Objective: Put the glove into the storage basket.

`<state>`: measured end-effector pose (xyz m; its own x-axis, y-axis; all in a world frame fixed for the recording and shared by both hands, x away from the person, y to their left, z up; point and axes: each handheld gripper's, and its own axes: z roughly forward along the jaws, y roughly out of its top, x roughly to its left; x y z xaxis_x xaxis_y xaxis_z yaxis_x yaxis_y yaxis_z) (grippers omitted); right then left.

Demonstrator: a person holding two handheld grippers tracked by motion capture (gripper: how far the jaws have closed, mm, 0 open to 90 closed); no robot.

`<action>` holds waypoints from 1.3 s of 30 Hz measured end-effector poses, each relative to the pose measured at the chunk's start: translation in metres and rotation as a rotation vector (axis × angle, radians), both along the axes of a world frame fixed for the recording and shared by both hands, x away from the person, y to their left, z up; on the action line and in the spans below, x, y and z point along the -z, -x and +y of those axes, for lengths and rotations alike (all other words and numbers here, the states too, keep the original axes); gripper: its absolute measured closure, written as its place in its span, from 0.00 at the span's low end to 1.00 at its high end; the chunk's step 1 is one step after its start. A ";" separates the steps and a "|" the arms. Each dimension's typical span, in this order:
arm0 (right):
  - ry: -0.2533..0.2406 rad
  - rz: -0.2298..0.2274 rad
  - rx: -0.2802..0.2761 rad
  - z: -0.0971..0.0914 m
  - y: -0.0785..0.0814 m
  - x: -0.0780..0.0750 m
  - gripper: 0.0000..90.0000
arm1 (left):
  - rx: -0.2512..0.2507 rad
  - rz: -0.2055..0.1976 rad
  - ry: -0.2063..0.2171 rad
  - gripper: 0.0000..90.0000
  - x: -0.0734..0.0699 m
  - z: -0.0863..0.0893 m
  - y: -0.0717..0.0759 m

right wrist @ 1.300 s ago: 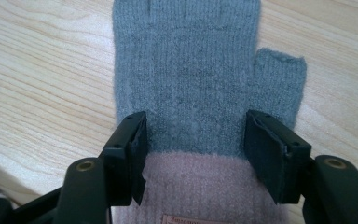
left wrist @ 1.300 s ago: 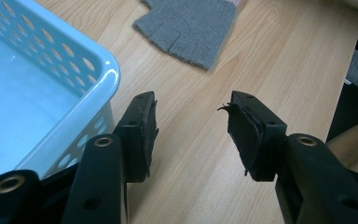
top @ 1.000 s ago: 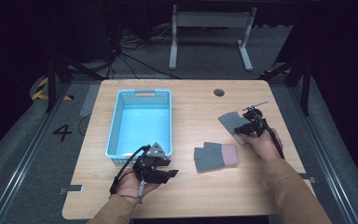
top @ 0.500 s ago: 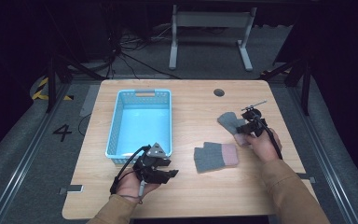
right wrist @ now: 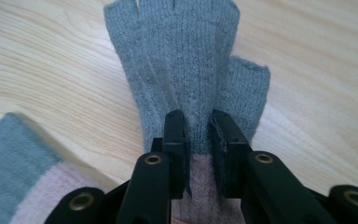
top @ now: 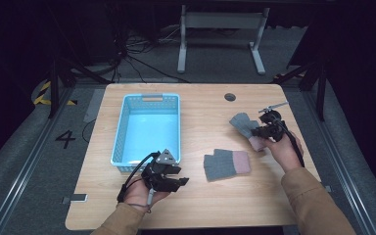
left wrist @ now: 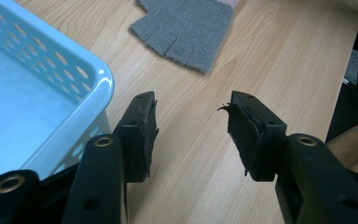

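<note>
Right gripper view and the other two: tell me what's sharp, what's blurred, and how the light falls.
Right gripper view: the pinched glove is sharp, the second glove at lower left soft. Left gripper view: jaws crisp, a bright highlight on the basket rim. High view: the table evenly lit, the surrounding floor dark.

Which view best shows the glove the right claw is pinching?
The right gripper view: the pinched glove sits close, its knit bunched between the right claw. The high view shows it small by the hand. The left gripper view shows the other glove.
</note>
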<state>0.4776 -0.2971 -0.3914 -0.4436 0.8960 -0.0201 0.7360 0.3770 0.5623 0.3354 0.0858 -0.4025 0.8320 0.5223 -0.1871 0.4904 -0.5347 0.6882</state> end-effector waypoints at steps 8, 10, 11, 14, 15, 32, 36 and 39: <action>-0.022 -0.022 -0.067 0.006 0.012 -0.024 0.86 | 0.002 -0.002 -0.005 0.58 -0.001 0.001 0.001; -0.023 -0.032 -0.088 0.009 0.015 -0.029 0.85 | 0.000 -0.004 -0.003 0.58 -0.002 0.001 0.001; -0.020 -0.038 -0.100 0.010 0.017 -0.032 0.85 | -0.001 -0.003 -0.001 0.58 -0.002 0.001 0.002; -0.021 -0.045 -0.135 0.015 0.023 -0.038 0.85 | 0.002 0.000 -0.001 0.59 -0.002 0.001 0.002; -0.019 -0.042 -0.150 0.016 0.024 -0.039 0.85 | 0.001 -0.004 0.002 0.59 -0.001 0.001 0.002; -0.029 -0.035 -0.403 0.039 0.053 -0.053 0.83 | 0.012 -0.005 -0.009 0.59 -0.002 -0.003 0.003; 0.002 -0.036 -0.471 0.044 0.057 -0.048 0.83 | 0.014 -0.002 -0.004 0.60 -0.001 -0.004 0.004; 0.018 -0.030 -0.516 0.047 0.059 -0.042 0.83 | 0.009 -0.005 0.001 0.60 -0.001 -0.004 0.003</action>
